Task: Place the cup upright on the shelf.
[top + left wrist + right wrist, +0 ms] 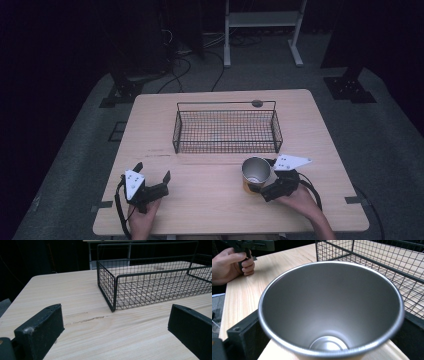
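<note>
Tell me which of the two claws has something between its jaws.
The right claw: its jaws flank the steel cup with the orange base. The left claw stands open over bare table.

Landmark: the black wire basket (227, 131), standing on the far middle of the wooden table (150, 125).
Left of the basket: bare tabletop out to the table's edge, free to pass.
Right of the basket: a narrower bare strip, also free.
In front of the basket, left part: open wood; the left gripper (152, 172) sits there with its jaws spread wide and nothing between them.
In front of the basket, right part: blocked by an upright steel cup (255, 172), close to the basket's front wall, with the right gripper (262, 175) around it.
Inside the basket: empty floor, reachable from above.
Over the basket's back: a raised handle bar (226, 103) spans its width.
</note>
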Demonstrator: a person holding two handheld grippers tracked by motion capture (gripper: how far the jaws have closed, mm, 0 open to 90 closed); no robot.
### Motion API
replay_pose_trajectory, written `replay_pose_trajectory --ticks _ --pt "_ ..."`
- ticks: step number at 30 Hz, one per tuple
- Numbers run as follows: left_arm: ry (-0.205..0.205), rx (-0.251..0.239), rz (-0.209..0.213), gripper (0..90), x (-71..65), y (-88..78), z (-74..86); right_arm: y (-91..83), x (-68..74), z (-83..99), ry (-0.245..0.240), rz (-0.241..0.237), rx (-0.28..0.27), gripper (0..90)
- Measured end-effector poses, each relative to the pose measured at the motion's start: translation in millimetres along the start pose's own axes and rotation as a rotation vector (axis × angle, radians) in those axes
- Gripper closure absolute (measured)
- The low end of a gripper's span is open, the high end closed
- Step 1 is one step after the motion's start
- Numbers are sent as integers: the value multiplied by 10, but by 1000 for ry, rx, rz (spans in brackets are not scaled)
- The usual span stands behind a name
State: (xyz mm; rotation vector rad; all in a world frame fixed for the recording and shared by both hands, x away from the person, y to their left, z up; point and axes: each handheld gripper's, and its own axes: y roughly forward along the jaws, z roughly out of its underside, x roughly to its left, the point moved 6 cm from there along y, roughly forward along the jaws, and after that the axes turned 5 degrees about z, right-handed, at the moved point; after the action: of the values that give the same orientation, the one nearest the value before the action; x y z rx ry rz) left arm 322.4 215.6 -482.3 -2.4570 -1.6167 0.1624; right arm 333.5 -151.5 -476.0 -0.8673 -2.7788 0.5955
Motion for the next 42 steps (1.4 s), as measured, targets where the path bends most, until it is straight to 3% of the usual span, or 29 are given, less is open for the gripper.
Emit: replay_pose_trajectory --ticks 20,29,34,42 --pt "-3 -1 3 0 2 1 0 74 9 -26 24 -8 -12 0" --pt "-4 0 6 0 5 1 -1 61 12 -45 26 -17 -24 115" --pt "-5 -1 8 0 6 0 -1 53 -2 -65 24 -17 -4 118" --pt "-7 0 7 0 8 2 -1 34 1 -195 31 -52 -22 119"
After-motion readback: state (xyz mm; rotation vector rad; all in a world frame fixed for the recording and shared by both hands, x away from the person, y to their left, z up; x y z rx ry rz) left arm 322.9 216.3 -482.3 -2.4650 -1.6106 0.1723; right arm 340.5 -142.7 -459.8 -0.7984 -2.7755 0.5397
